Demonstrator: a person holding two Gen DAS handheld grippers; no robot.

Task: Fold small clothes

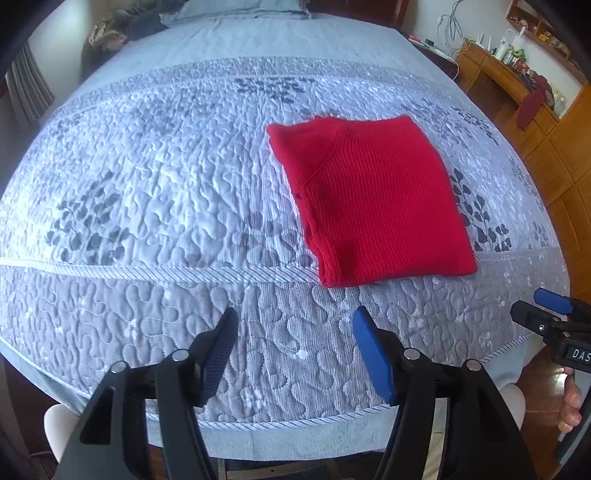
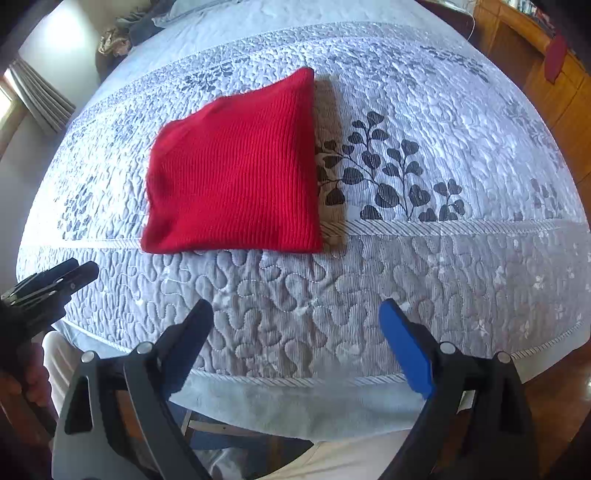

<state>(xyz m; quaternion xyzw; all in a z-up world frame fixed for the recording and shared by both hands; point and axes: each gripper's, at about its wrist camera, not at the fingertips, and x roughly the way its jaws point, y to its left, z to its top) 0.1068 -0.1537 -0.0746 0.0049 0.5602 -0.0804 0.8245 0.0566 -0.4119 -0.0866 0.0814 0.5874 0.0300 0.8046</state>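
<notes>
A red knitted sweater (image 1: pixel 373 203) lies folded into a compact rectangle on the quilted bedspread (image 1: pixel 147 192); it also shows in the right wrist view (image 2: pixel 232 173). My left gripper (image 1: pixel 295 325) is open and empty, held over the near border of the bed, short of the sweater's near edge. My right gripper (image 2: pixel 297 314) is open and empty, also over the near border, just right of the sweater. Each gripper shows at the edge of the other's view: the right one (image 1: pixel 532 306) and the left one (image 2: pixel 79 269).
The bedspread (image 2: pixel 443 110) is light blue-grey with dark leaf prints. Pillows and a dark bundle (image 1: pixel 147 22) lie at the far end. A wooden desk with clutter (image 1: pixel 517 74) stands at the right. The bed's near edge (image 1: pixel 295 424) is just below the grippers.
</notes>
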